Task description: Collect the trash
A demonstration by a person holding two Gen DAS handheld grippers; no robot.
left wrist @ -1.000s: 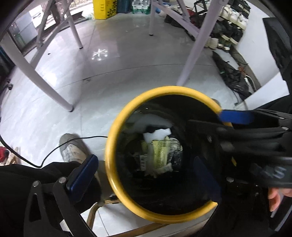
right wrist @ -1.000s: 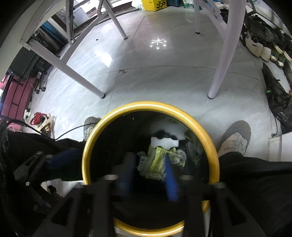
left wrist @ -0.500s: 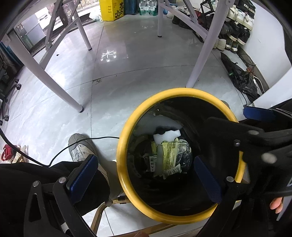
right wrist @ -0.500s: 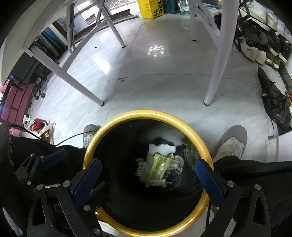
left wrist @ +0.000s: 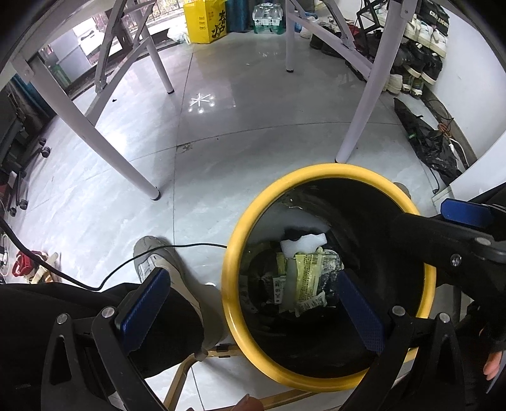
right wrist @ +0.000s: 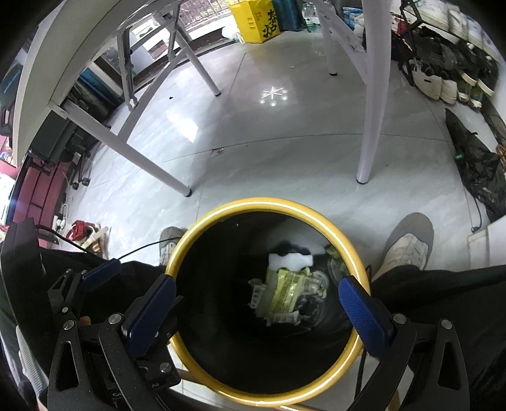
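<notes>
I look straight down with both wrist cameras at a round trash bin [left wrist: 232,253] with a bright yellow rim and a black inside, standing on a pale, glossy tiled floor [left wrist: 221,151]. At the bottom of the bin lies a small heap of trash: a yellow-green wrapper [left wrist: 305,275] in the middle, with a white foam-like piece [left wrist: 302,243] touching it at its 12 o'clock edge; other scraps around them are too dark for me to name. In my left view the bin sits toward 4 o'clock, and my left gripper [left wrist: 253,303] is spread wide and empty, one blue pad over a dark trouser leg at 8 o'clock, the other over the bin's mouth. My right gripper [right wrist: 256,308] is likewise spread wide and holds nothing; in its view the bin lies at 6 o'clock and its two blue pads straddle the opening, one above each side of the rim. The same wrapper [right wrist: 284,291] shows between them, far below. A grey shoe [right wrist: 408,243] stands on the floor just beside the bin at 3 o'clock in the right view. White table legs [right wrist: 368,95] rise from the floor toward 12 o'clock, and a yellow box [right wrist: 257,20] sits at the far edge.
</notes>
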